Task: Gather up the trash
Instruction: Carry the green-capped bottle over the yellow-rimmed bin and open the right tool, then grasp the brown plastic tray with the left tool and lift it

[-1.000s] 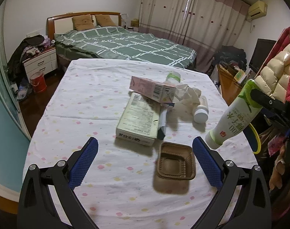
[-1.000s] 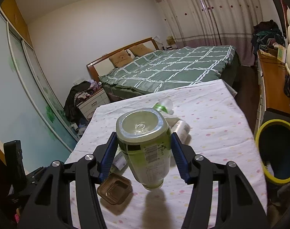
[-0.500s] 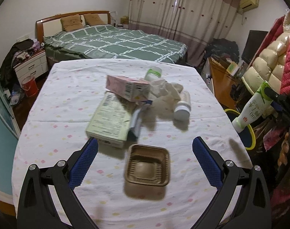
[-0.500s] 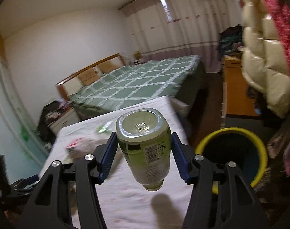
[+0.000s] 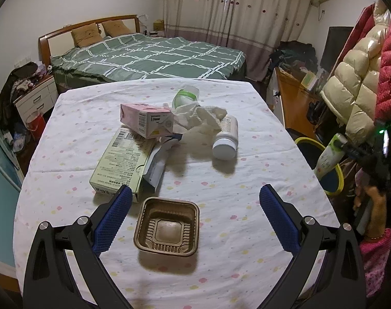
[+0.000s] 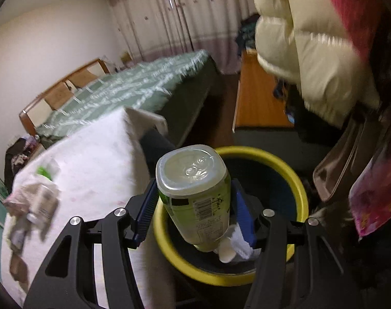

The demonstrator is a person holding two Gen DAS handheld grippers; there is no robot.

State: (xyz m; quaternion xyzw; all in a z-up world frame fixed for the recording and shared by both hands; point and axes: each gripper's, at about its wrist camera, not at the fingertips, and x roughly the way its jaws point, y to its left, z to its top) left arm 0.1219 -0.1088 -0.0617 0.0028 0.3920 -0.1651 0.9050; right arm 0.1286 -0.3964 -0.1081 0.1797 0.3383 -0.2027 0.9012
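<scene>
Bedroom table, draped in dotted white cloth, is carrying a ribbed brown plastic tray near its front edge — the left gripper is hanging wide open above it. Beside the table's right edge, the right gripper is angling down, clamping a green-labelled plastic bottle over the round yellow-rimmed bin.

Green-quilted bed, drawn curtains

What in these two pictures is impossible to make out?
- Bin contents: right wrist view, mostly hidden behind the held bottle.
- Table trash: same view, smeared by motion blur.
- Green-labelled bottle: left wrist view, lower part behind crumpled tissue.
</scene>
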